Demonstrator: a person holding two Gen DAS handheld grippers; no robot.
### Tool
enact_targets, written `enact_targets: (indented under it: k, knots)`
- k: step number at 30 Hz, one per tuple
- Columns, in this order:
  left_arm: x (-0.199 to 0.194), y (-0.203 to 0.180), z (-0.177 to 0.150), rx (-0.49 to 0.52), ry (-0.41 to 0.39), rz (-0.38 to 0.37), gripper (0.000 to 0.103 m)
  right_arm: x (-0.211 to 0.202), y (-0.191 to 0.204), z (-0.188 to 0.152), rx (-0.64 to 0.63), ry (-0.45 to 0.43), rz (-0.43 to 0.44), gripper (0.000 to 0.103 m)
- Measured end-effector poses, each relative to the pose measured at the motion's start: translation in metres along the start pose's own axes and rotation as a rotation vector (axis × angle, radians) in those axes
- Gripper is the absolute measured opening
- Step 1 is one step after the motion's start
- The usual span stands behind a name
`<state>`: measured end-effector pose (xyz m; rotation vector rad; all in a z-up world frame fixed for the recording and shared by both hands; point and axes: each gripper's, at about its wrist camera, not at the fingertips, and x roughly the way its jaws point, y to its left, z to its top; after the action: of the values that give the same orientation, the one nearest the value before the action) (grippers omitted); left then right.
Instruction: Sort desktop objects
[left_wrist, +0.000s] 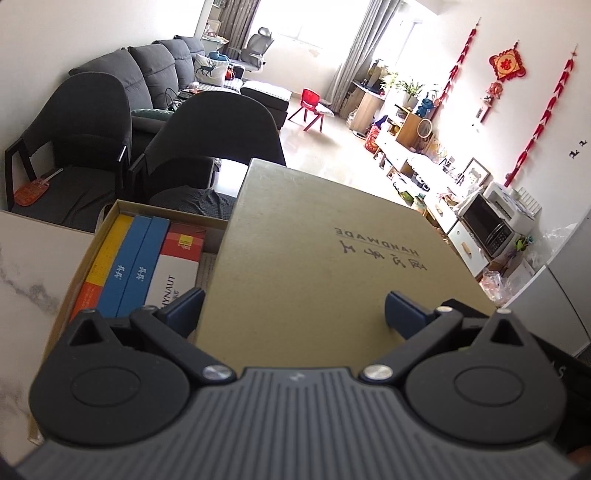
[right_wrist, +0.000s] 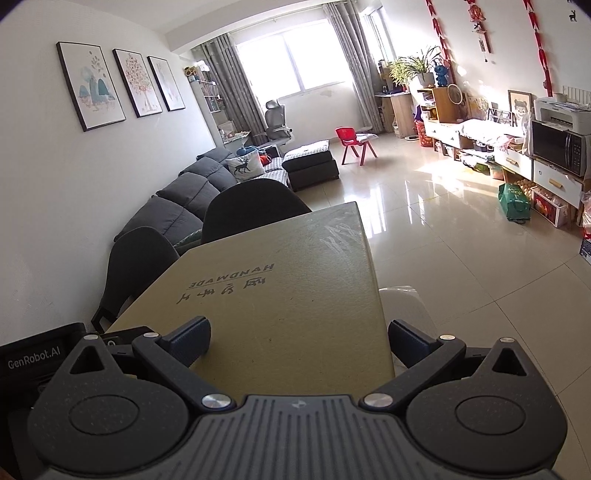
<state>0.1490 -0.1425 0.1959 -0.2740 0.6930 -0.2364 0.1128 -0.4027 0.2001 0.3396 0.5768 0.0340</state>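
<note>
A khaki box lid (left_wrist: 314, 258) printed "HANDMADE" fills the middle of both views and hangs tilted over the right part of an open cardboard box (left_wrist: 119, 205). Inside the box stand a yellow-orange book (left_wrist: 99, 266), two blue books (left_wrist: 136, 258) and a white-and-red book (left_wrist: 177, 266). My left gripper (left_wrist: 293, 310) is spread wide at the lid's near left edge, one finger beside that edge and the other over the lid. My right gripper (right_wrist: 299, 339) is spread wide at the near right edge of the lid (right_wrist: 295, 277). Whether either finger presses the lid is hidden.
The box sits on a white marble table (left_wrist: 29, 266). Two dark chairs (left_wrist: 221, 129) stand just beyond it, with a grey sofa (right_wrist: 192, 192) behind. The other gripper's body (right_wrist: 37, 358) shows at the lower left of the right wrist view. A white rounded surface (right_wrist: 410, 306) lies under the lid's right side.
</note>
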Motion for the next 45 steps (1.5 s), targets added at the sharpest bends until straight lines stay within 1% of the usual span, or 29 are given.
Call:
enact_targets:
  k: [9,11,16,27,32,45]
  knots:
    - [-0.014,0.029,0.008,-0.040,-0.032,0.033,0.103,0.017,0.040,0.000,-0.034,0.013,0.038,0.103]
    - [-0.015,0.038,0.008,-0.054,-0.037,0.043,0.103,0.016,0.050,0.000,-0.040,0.019,0.045,0.103]
    - [-0.021,0.057,0.007,-0.075,-0.042,0.088,0.103,0.019,0.076,-0.009,-0.089,0.033,0.070,0.103]
    - [-0.032,0.083,-0.001,-0.114,-0.038,0.126,0.103,0.030,0.113,-0.020,-0.121,0.071,0.099,0.103]
    - [-0.033,0.092,-0.002,-0.123,-0.035,0.133,0.103,0.032,0.122,-0.031,-0.122,0.084,0.104,0.103]
    - [-0.028,0.102,-0.006,-0.130,-0.003,0.129,0.103,0.037,0.134,-0.035,-0.120,0.112,0.083,0.103]
